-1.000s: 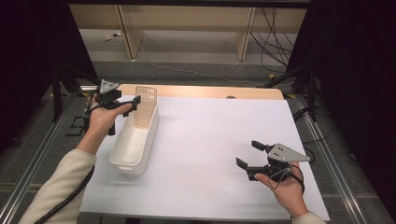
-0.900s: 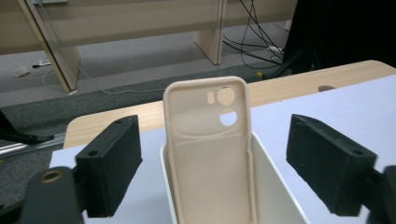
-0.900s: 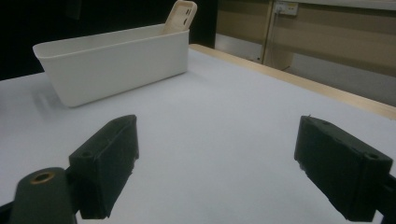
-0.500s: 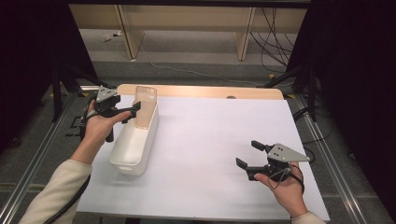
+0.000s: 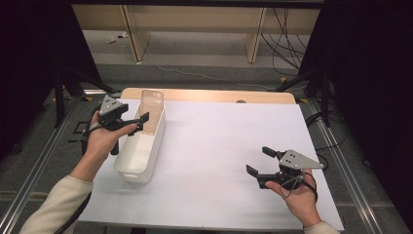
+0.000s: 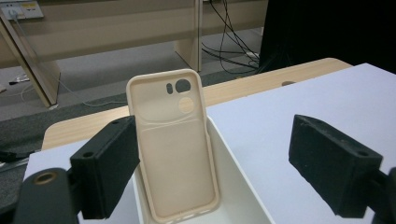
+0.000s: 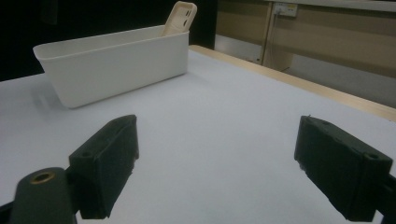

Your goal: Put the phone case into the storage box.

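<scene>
Cream-coloured, with camera cutouts near its top, the phone case (image 6: 173, 149) leans upright in the white bin (image 5: 141, 151) just beyond your left gripper (image 5: 141, 119), jaws wide and empty.

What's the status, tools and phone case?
Left tool open, phone case beyond it, upright in white bin. Right tool open, empty. Nothing in the way.

This looks like a lab or recording studio set up for handling trials. The counter (image 5: 229, 146) is a plain wooden top covered by a white sheet and framed by aluminium rails (image 5: 350, 165). Black curtains (image 5: 370, 73) hang at both sides. Loose cables (image 5: 285, 34) trail across the grey floor (image 5: 204, 53) behind, where bare wooden bench legs (image 5: 134, 31) stand, and a wall socket (image 7: 285, 8) sits low on the back panel
</scene>
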The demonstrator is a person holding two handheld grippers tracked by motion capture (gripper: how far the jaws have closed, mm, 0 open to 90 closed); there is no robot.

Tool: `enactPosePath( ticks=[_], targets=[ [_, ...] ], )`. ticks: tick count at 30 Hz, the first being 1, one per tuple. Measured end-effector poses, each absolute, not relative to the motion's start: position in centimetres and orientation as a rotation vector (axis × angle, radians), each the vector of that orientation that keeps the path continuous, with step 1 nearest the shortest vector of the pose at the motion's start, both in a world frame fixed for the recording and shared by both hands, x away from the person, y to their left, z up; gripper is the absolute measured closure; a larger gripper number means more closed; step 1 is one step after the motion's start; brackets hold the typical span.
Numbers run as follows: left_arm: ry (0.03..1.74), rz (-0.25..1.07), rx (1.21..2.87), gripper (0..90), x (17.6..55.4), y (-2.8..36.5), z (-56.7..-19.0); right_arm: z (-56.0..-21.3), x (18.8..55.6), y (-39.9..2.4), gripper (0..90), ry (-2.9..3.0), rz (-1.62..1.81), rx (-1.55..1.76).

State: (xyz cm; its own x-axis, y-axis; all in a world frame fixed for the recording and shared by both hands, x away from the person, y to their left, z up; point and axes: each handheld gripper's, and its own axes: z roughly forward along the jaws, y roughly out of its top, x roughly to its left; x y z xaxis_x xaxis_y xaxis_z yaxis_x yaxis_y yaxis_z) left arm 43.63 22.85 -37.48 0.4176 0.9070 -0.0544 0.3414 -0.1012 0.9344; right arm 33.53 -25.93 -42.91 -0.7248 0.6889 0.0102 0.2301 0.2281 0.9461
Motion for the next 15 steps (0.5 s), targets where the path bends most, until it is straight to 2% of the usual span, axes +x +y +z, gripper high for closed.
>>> enactPosePath(
  ticks=[15],
  targets=[
    [1.069,0.699,1.654,16.6,41.7,22.4,-37.7,-43.0,33.8,-25.8,15.1,2.059,1.530,0.812]
  ],
)
